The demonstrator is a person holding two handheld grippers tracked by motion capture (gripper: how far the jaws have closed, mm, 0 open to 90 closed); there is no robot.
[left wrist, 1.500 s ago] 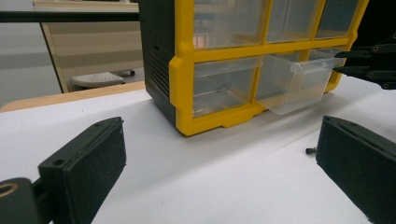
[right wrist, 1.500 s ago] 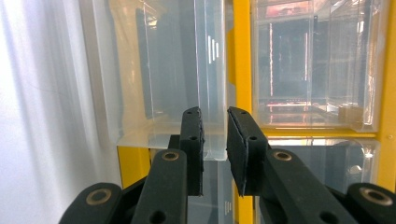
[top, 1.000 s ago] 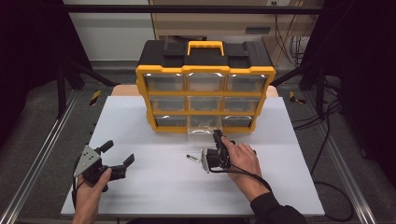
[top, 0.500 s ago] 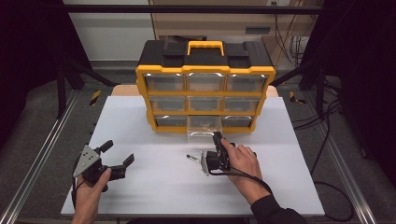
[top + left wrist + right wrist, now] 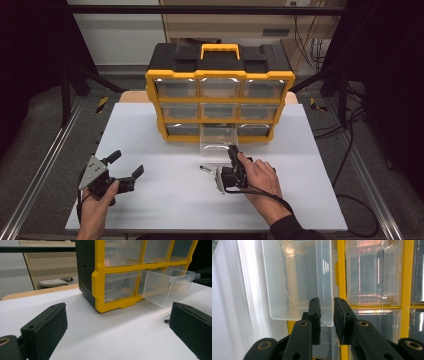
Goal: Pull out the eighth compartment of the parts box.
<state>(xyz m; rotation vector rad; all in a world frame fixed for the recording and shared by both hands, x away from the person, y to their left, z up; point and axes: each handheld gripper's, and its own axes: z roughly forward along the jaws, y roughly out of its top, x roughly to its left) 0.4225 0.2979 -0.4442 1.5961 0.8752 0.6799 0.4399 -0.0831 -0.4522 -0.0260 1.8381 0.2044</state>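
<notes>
High view: clear plastic drawer pulled partway out of the bottom row, middle column, of the yellow-and-black organizer cabinet, standing at the far middle of the white worktop. Drawer see-through, thin-walled, with a bright front lip; contents not discernible. Small dark screw-like part lying on the worktop just in front of the drawer. Right gripper held on its side in the right hand, pointed toward the drawer front, tips just short of the lip; contact impossible to tell from here. Left gripper resting low near the left front of the worktop in the left hand, well apart from the cabinet, its jaws spread wide with nothing between them.

Left gripper view: two black pads far apart at the bottom corners, bare worktop between. Cabinet seen from its corner, the drawer jutting forward beyond the yellow frame, its lip angled outward. Tiny dark part on the worktop below it.

Right gripper view: camera rolled sideways, drawer close ahead and translucent, three short moulded ribs on its front. Right gripper nearly closed, a narrow gap left between the pads, held just in front of the drawer's lip edge, gripping nothing.
</notes>
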